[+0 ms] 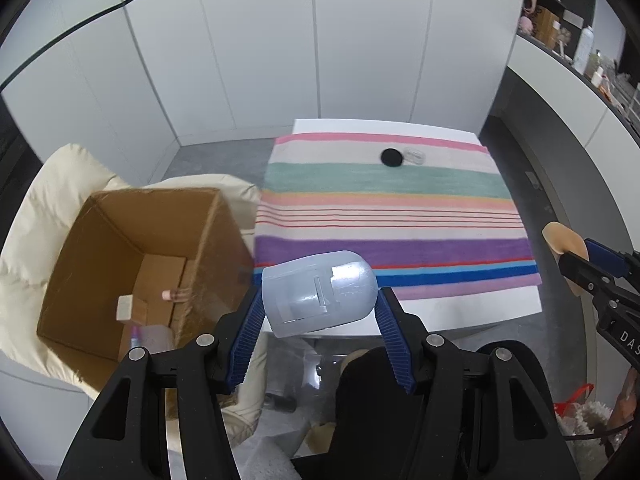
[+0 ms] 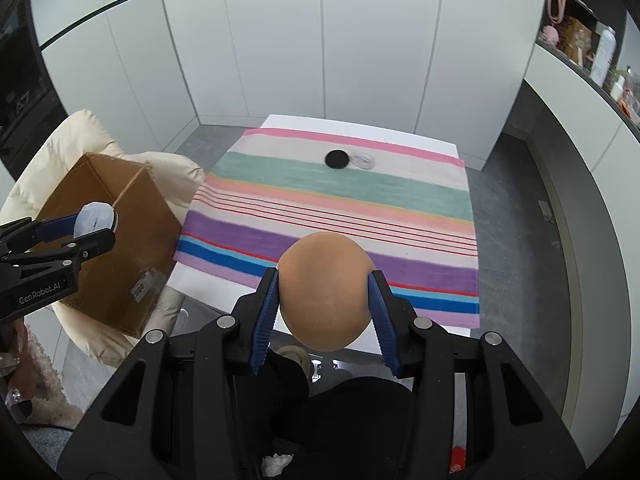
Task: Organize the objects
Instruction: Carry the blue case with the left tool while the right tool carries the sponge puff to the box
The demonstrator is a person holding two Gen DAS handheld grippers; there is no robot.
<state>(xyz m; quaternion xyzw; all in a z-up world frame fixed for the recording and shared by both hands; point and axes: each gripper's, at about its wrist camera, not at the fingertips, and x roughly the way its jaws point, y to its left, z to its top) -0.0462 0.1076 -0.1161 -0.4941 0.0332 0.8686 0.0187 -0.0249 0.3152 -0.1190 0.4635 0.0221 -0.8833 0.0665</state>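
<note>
The pale blue case (image 1: 318, 294) looks like smooth, slightly glossy plastic. The tan sponge (image 2: 325, 290) is matt and finely textured, probably foam. The striped cloth (image 2: 340, 216) is soft woven fabric. At nine o'clock, the cardboard box (image 1: 132, 256) is dull brown paperboard on a cream quilted cushion (image 1: 52, 184). The blue finger pads (image 1: 248, 340) are ribbed.

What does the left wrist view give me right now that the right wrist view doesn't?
Left wrist only: the inside of the cardboard box, with a few small items at the bottom, and the flat face of the pale blue case in the left tool.

Right wrist only: the box's closed outer side with a label, and the tan sponge filling the right tool.

Both: the striped cloth, black disc, clear piece and cream chair.
</note>
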